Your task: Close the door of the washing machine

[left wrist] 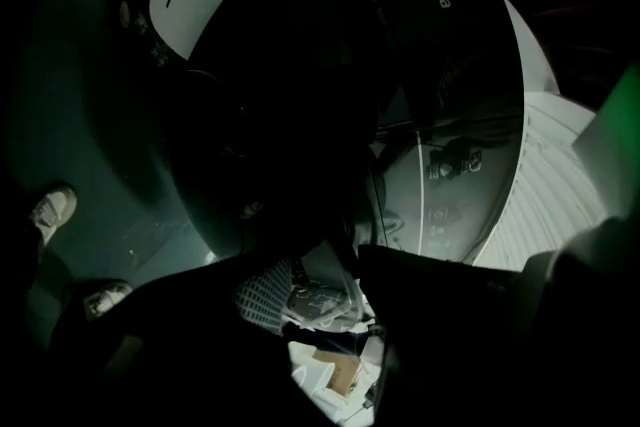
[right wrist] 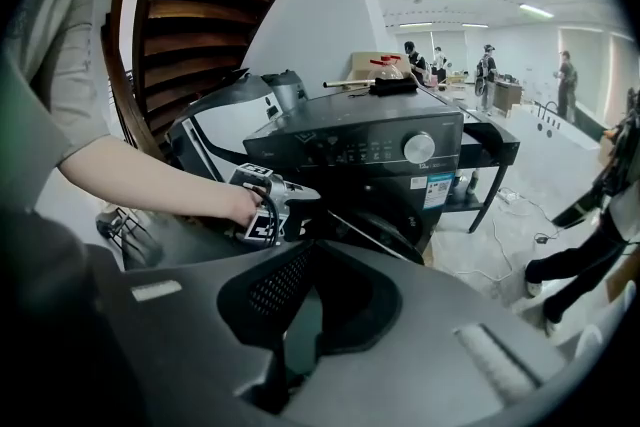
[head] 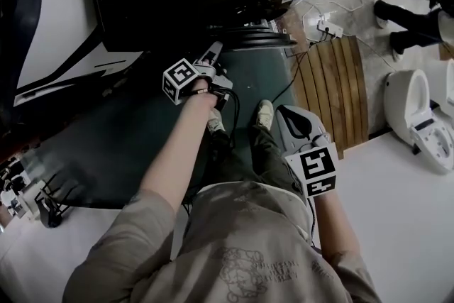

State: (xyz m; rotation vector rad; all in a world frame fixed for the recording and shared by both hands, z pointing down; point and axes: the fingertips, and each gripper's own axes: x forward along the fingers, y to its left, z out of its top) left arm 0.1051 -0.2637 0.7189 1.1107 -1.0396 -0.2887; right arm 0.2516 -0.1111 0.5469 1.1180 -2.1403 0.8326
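Reaching far with left gripper [head: 213, 53]: jaws look apart, though that view is dim. Tips just beside the door [right wrist: 398, 237], low on the washer [right wrist: 365, 143] front. Right gripper [head: 292, 120] near right, jaws together, empty, well apart from door.
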